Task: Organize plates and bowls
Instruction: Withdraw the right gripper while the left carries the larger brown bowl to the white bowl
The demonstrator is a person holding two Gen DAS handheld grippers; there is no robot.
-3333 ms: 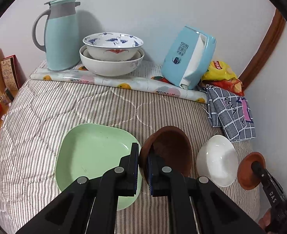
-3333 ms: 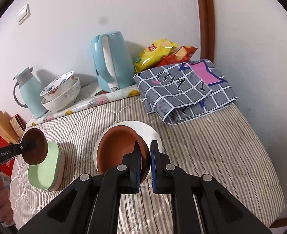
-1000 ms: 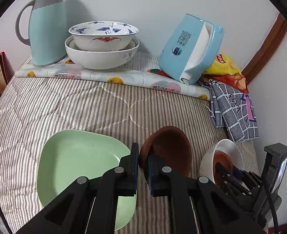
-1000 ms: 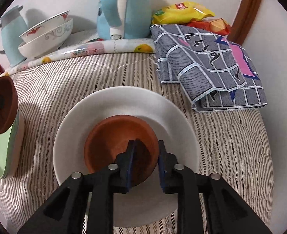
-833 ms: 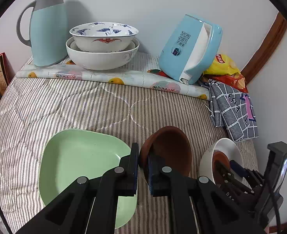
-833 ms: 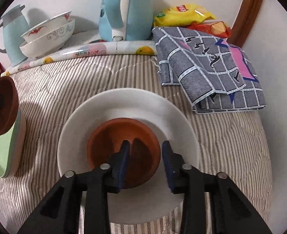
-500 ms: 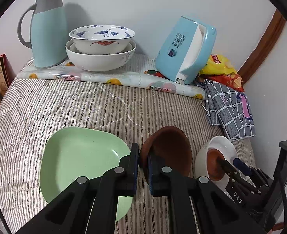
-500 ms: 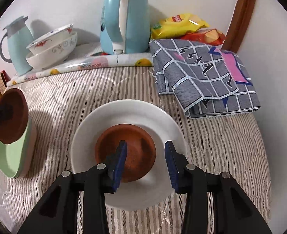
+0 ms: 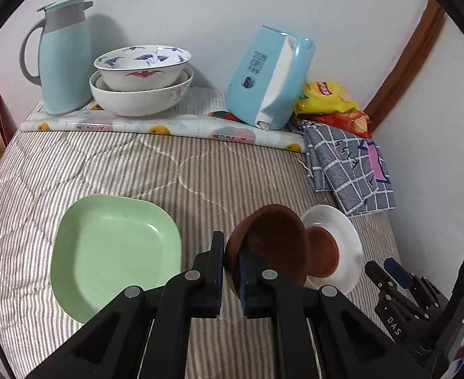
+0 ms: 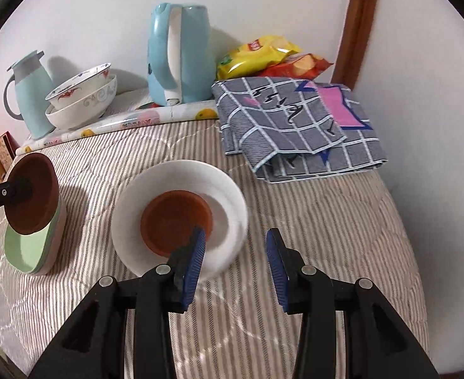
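My left gripper [image 9: 230, 252] is shut on the rim of a dark brown bowl [image 9: 276, 243] and holds it tilted above the striped cover, between a green square plate [image 9: 115, 252] and a white plate [image 9: 345, 237]. A small brown dish [image 10: 176, 221] lies inside the white plate [image 10: 181, 173]. My right gripper [image 10: 235, 243] is open just in front of that plate, with nothing between its fingers. In the right wrist view the left gripper [image 10: 14, 192] holds the brown bowl [image 10: 33, 192] over the green plate [image 10: 26, 249].
Along the back wall stand a light blue thermos jug [image 9: 63, 57], two stacked patterned bowls [image 9: 140, 79] and a blue kettle [image 9: 270, 79]. Snack bags [image 9: 330, 101] and a folded checked cloth [image 9: 348, 170] lie at the right, close to the wall.
My right gripper let go of the small brown dish in the white plate, opened wide and drew back and up. The left gripper rose a little with the brown bowl still in it.
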